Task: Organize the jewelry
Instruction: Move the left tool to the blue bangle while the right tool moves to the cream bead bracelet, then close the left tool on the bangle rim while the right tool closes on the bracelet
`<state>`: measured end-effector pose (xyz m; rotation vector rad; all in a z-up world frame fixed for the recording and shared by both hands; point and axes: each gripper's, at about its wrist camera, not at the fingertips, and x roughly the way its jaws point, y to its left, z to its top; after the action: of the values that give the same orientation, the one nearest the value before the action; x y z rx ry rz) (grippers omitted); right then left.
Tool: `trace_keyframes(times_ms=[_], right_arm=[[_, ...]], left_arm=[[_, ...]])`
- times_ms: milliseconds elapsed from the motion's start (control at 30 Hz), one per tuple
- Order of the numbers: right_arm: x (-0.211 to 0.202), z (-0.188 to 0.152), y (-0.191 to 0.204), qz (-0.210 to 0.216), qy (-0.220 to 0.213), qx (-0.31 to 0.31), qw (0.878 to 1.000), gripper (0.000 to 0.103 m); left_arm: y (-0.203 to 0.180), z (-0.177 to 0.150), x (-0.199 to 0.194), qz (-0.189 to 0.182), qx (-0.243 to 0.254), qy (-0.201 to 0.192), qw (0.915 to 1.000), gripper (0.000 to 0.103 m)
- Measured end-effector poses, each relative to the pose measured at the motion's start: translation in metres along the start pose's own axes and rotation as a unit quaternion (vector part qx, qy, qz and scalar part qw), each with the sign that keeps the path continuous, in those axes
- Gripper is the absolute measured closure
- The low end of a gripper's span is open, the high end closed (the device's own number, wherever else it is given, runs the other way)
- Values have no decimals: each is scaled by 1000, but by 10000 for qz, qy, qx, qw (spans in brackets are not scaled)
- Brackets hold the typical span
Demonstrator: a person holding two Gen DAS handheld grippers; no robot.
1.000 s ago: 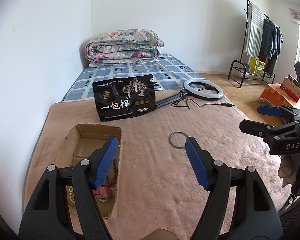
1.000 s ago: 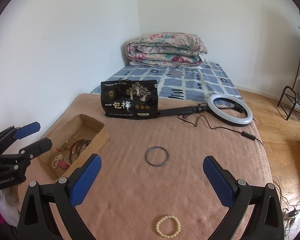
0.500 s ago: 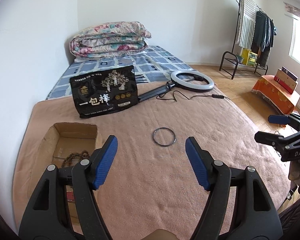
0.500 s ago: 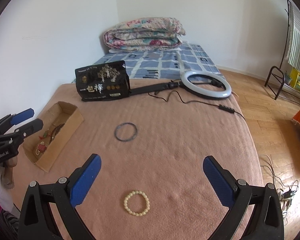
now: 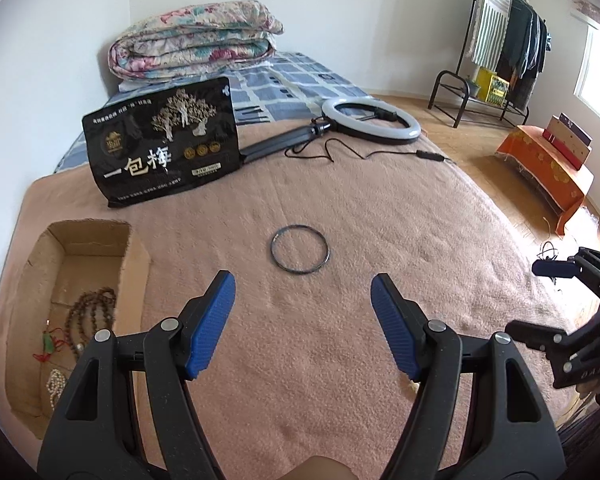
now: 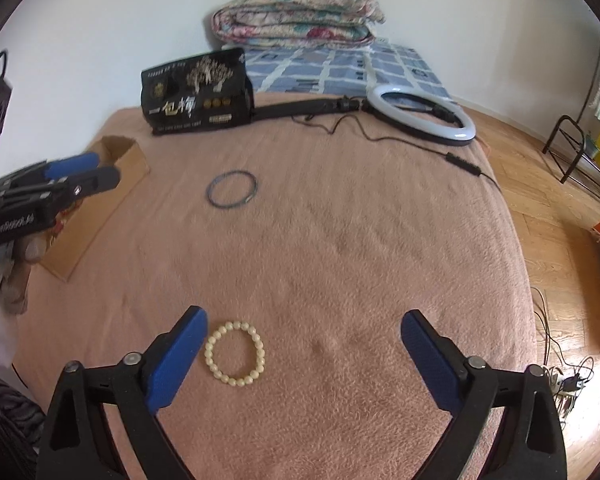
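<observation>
Both the left gripper (image 5: 303, 292) and right gripper (image 6: 304, 336) have jaws wide apart, dark bangle (image 5: 299, 249) lying ahead of the left one, bead bracelet (image 6: 234, 353) beside the right's left finger.

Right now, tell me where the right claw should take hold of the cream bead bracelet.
Probably from above: the cream bead bracelet lies flat on the blanket, so pinch one stretch of its beaded rim, one finger inside the loop. The right claw is open.
</observation>
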<state>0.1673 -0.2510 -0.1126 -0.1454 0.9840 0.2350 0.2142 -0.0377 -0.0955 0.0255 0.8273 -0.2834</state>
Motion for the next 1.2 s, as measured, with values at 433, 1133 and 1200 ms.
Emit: trace_keyframes(times_ms=[433, 1133, 1200], right_arm=[[51, -25, 18, 457, 689, -619, 9947, 25], [95, -33, 26, 498, 916, -774, 9915, 43], [96, -33, 28, 416, 875, -841, 9917, 44]], left_arm=[[-3, -2, 66, -71, -162, 404, 9990, 31], [-2, 2, 165, 277, -260, 823, 9959, 30], [-1, 2, 168, 292, -260, 812, 9959, 30]])
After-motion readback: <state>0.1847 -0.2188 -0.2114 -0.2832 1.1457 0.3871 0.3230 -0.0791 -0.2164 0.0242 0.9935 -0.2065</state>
